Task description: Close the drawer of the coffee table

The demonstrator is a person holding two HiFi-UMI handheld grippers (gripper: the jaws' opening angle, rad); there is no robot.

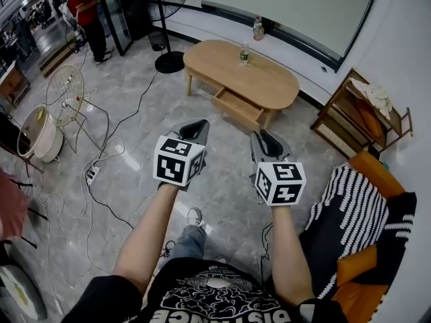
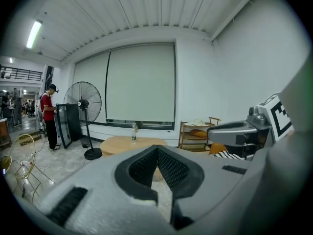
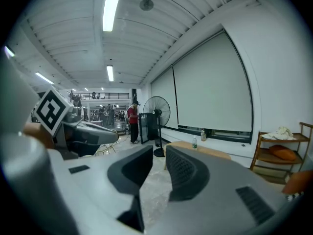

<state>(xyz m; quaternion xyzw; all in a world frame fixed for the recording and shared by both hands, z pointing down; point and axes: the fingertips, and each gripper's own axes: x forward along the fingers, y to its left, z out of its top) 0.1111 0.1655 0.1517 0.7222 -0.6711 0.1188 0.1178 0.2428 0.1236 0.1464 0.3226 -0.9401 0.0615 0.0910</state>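
The oval wooden coffee table (image 1: pixel 269 79) stands some way ahead on the grey floor, and its drawer (image 1: pixel 237 108) is pulled out toward me. A small bottle (image 1: pixel 244 54) stands on the tabletop. Both grippers are held in the air well short of the table. My left gripper (image 1: pixel 195 128) points at the table with its tips touching and nothing between them; in the left gripper view (image 2: pixel 157 150) the table (image 2: pixel 122 143) lies beyond the tips. My right gripper (image 1: pixel 264 138) has a narrow gap between its jaws (image 3: pixel 159 153) and holds nothing.
A standing fan (image 1: pixel 168 19) is left of the table, with a person in red (image 1: pixel 86 12) farther back. A wooden shelf (image 1: pixel 363 113) and an orange sofa with a striped cushion (image 1: pixel 357 207) are on the right. Cables and a power strip (image 1: pixel 92 175) lie on the floor at left.
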